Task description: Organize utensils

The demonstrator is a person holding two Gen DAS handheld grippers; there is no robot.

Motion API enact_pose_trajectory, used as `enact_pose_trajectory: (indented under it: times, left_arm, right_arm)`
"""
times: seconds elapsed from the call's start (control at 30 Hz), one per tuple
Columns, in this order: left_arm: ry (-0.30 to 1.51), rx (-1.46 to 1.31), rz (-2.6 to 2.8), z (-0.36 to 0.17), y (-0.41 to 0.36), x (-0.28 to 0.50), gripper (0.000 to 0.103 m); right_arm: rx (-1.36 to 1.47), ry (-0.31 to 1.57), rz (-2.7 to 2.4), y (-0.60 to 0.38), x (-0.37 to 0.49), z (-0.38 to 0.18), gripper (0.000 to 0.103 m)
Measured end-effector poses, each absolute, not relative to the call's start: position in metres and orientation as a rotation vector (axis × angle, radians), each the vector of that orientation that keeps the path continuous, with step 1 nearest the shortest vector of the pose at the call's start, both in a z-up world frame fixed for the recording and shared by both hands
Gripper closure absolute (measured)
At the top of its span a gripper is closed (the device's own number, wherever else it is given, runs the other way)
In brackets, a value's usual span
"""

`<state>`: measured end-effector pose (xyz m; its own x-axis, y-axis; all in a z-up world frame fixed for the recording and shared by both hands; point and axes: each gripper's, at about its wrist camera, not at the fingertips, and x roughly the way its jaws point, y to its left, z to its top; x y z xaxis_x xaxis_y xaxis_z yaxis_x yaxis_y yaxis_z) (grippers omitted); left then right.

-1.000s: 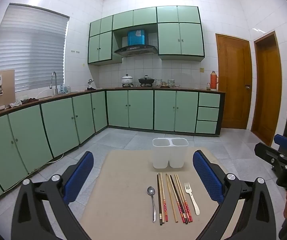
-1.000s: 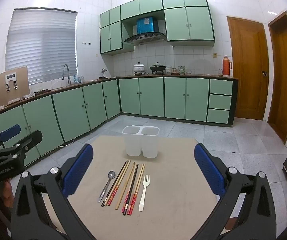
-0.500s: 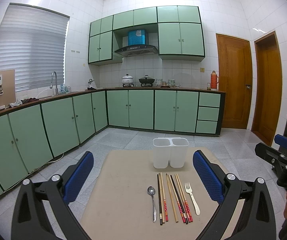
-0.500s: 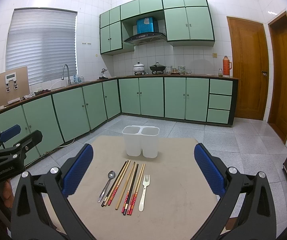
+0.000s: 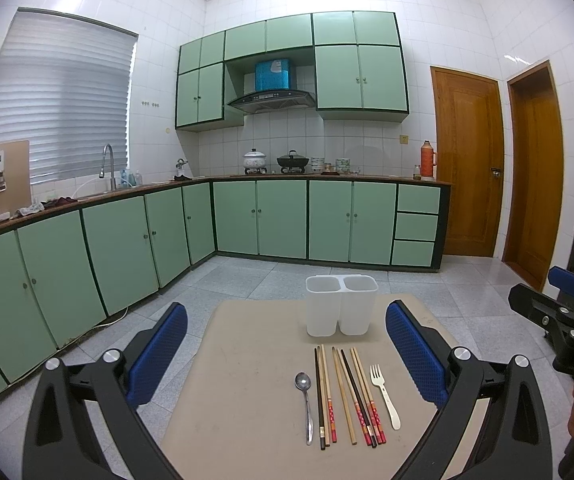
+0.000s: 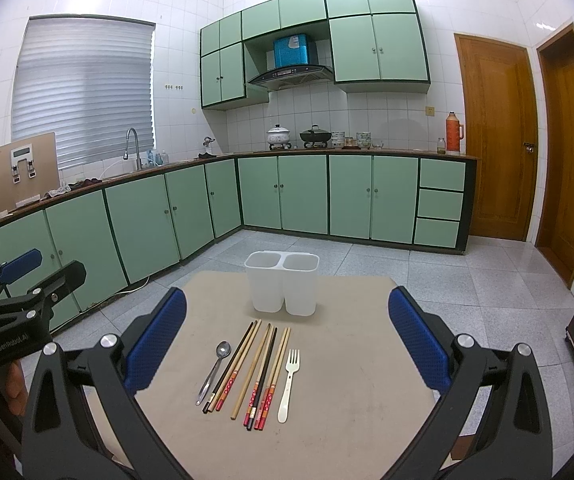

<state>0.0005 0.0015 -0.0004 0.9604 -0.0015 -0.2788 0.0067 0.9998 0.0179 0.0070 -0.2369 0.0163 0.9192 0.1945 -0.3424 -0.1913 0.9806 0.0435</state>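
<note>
Left gripper (image 5: 287, 354) and right gripper (image 6: 287, 338) are held above the near edge of the worktop (image 5: 243, 408), fingers spread wide with nothing between them. A spoon (image 5: 306, 400), chopsticks (image 5: 347, 394) and a fork (image 5: 385, 394) are laid side by side. A two-compartment holder (image 5: 341, 310) is seen upright just behind them.

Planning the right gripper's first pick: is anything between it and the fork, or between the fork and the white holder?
Nothing visible. The right gripper, open, has bare table before the fork; the white holder stands beyond, its compartments looking empty.
</note>
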Motion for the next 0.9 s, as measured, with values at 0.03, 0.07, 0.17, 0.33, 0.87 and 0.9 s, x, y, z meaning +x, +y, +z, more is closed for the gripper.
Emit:
enact_pose_trajectory:
  times: [0.03,0.07,0.17,0.33,0.87,0.9]
  left_arm:
    - [0.282,0.019,-0.004,-0.0004,0.0015,0.0005,0.006]
    - [0.282,0.019,-0.005,-0.0004,0.0014,0.0005,0.006]
    - [0.282,0.019,-0.005,-0.0005,0.0019,0.0007,0.006]
    - [0.282,0.02,-0.004,-0.0004,0.0015,0.0005,0.006]
    - [0.282,0.021,-0.003,-0.0005,0.0015,0.0006,0.006]
    - [0.282,0.021,-0.003,-0.0005,0.0012,0.0005,0.006]
  right_arm:
    - [0.009,0.353,0.199,-0.2367,0.007,0.0163,0.005]
    - [0.009,0.353,0.199,-0.2366,0.0069,0.0163,0.005]
    - [0.009,0.353,0.199,-0.236,0.0069,0.0161,0.005]
    - [0.007,0.352,0.2,-0.2347,0.0065,0.0154,0.005]
    - [0.005,0.351,0.201,-0.2339,0.0082,0.0164,0.005]
    - [0.005,0.351,0.201,-0.2338,0.0082,0.0164,0.005]
